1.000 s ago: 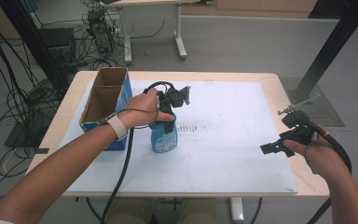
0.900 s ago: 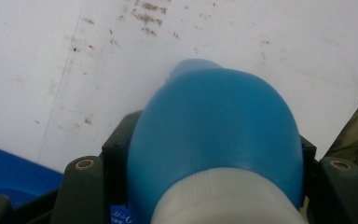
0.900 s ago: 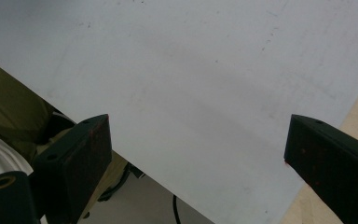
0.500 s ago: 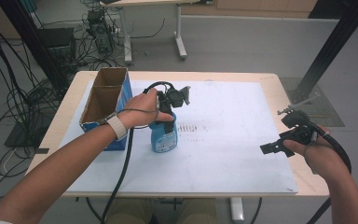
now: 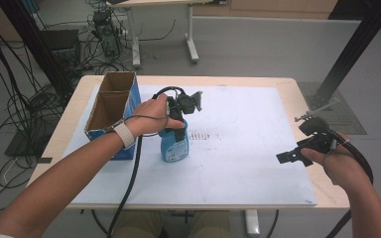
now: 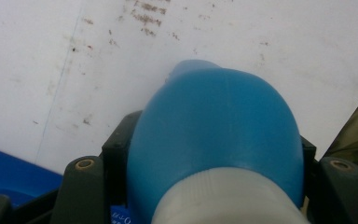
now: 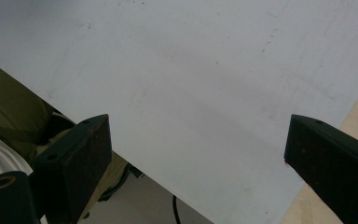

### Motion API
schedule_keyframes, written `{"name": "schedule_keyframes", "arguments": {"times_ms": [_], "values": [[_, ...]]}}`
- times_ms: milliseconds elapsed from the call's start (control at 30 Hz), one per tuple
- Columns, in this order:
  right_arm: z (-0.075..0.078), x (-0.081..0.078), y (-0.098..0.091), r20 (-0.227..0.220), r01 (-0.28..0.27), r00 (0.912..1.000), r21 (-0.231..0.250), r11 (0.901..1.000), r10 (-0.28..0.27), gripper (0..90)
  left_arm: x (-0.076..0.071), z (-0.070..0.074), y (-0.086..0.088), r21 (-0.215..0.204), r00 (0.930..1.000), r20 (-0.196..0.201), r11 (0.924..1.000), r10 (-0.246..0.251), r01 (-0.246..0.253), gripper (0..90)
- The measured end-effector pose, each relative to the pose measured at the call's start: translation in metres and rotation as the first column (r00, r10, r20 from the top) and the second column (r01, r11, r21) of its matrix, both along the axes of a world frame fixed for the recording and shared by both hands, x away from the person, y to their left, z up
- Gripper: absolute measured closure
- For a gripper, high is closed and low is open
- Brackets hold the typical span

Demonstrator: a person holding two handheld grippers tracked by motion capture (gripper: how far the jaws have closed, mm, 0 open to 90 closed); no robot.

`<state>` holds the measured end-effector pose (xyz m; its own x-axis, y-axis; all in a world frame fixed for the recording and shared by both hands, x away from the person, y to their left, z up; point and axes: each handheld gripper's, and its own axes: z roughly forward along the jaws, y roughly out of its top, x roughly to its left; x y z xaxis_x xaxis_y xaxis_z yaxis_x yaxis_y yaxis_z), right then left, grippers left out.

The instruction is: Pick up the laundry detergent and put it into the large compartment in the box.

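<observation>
the blue bottle [image 5: 173, 144] stands upright on the white mat [image 5: 248, 124], just beside the open cardboard box [image 5: 110, 106], and our left gripper [image 5: 177, 110] has its jaws clamped around the bottle's upper body. so we judge the grasp done; lifting and placing it, perhaps into the box, is left. our right gripper [image 5: 297, 154] hovers near the mat's right edge, jaws spread wide and empty. the bottle's label and the box's inside are hard to make out.

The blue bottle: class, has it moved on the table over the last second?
No. The blue bottle stands in the same spot beside the cardboard box, with the left gripper clamped on it.
</observation>
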<state>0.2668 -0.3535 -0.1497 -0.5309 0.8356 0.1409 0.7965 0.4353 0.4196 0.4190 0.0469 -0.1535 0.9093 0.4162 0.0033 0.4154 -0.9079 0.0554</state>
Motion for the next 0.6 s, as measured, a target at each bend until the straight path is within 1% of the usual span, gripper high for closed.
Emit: {"name": "schedule_keyframes", "arguments": {"times_ms": [600], "values": [[-0.0004, -0.0002, -0.0009, 0.001, 0.0, 1.0, 0.001, 1.0, 0.0, 7.5, 0.0011, -0.0001, -0.0003, 0.001, 1.0, -0.003, 1.0, -0.001, 0.001, 38.8]]}}
